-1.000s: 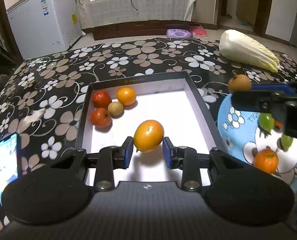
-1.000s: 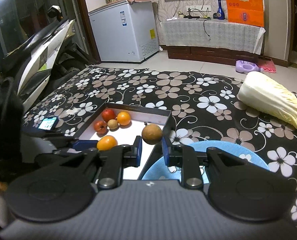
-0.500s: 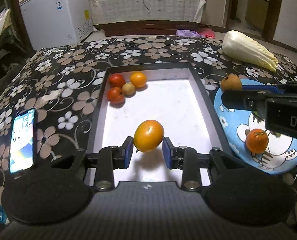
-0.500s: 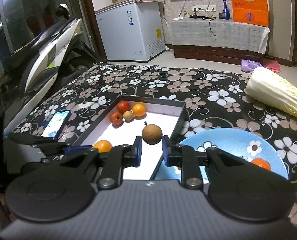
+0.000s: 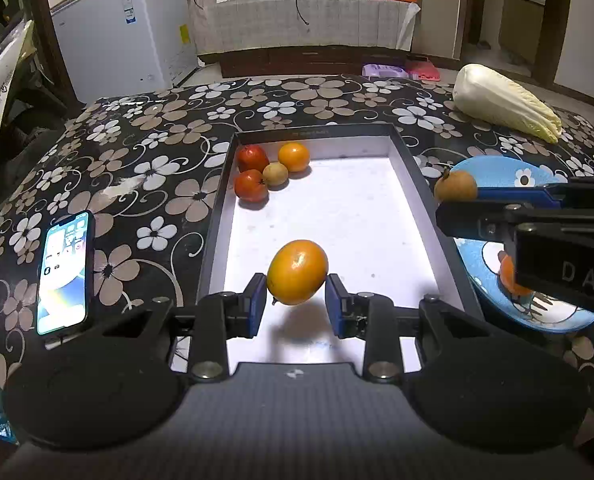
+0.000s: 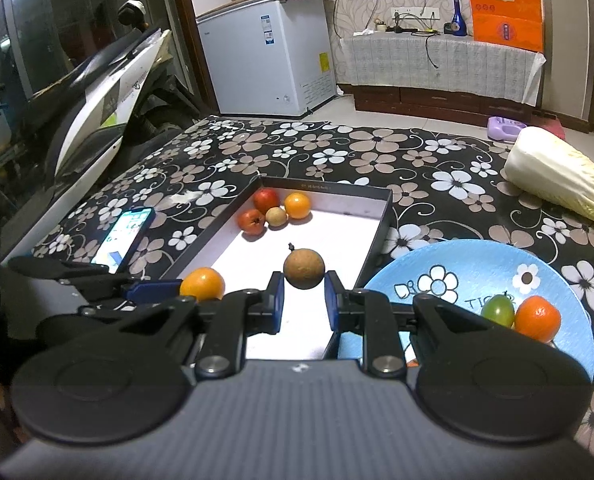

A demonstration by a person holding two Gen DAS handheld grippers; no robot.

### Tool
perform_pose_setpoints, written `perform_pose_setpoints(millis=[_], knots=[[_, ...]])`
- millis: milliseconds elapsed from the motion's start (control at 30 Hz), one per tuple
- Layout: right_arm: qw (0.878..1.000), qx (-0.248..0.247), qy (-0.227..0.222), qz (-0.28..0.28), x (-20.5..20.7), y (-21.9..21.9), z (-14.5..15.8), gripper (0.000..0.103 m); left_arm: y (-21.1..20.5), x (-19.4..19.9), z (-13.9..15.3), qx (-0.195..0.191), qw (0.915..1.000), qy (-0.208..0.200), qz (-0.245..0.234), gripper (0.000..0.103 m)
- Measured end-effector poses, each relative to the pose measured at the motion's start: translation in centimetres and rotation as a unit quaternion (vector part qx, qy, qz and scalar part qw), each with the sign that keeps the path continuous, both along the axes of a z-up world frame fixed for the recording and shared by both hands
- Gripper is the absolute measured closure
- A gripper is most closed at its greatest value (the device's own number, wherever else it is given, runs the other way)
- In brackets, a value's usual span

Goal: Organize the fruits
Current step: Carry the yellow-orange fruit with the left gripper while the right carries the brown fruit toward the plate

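The left gripper (image 5: 296,304) has its fingers clamped on one orange fruit (image 5: 297,272), held in the air above the near end of the shallow box (image 5: 217,208), whose inside is white and whose walls are dark. The right gripper (image 6: 304,300) has its fingers clamped on one round brown fruit (image 6: 303,268) with a short stem, held over the box's near right part, close to its right wall. Four fruits lie together in the far left corner of the box: two red ones (image 5: 252,158), one small yellowish one (image 5: 275,173) and one orange one (image 5: 294,156), the yellowish one touching its neighbours. Just to the right of the box lies one blue plate (image 6: 477,256) with flower drawings, and on it, in the right wrist view, sit two fruits side by side (a green one (image 6: 497,310) and an orange one (image 6: 537,318)). Left of the box, one phone (image 5: 63,272) with its screen lit lies flat on the worktop (image 5: 157,120), which is covered in a black cloth with a flower print. One pale cabbage (image 5: 505,102) lies on the far right of the worktop, well apart from the box.
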State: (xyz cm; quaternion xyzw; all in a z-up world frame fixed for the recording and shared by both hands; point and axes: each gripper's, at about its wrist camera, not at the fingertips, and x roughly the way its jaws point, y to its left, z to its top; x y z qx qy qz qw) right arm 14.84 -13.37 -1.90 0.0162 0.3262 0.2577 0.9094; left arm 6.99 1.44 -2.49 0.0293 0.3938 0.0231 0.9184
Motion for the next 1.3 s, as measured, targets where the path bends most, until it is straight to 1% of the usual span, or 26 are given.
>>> perform_pose_setpoints(millis=[333, 1300], knots=[[1.0, -0.002, 0.001, -0.003, 0.13, -0.02, -0.15, 0.078, 0.36, -0.09, 0.11, -0.003, 1.0, -0.005, 0.005, 0.066], [1.0, -0.003, 0.001, -0.004, 0.24, -0.14, -0.15, 0.078, 0.06, 0.05, 0.16, -0.004, 1.0, -0.008, 0.0, 0.066]])
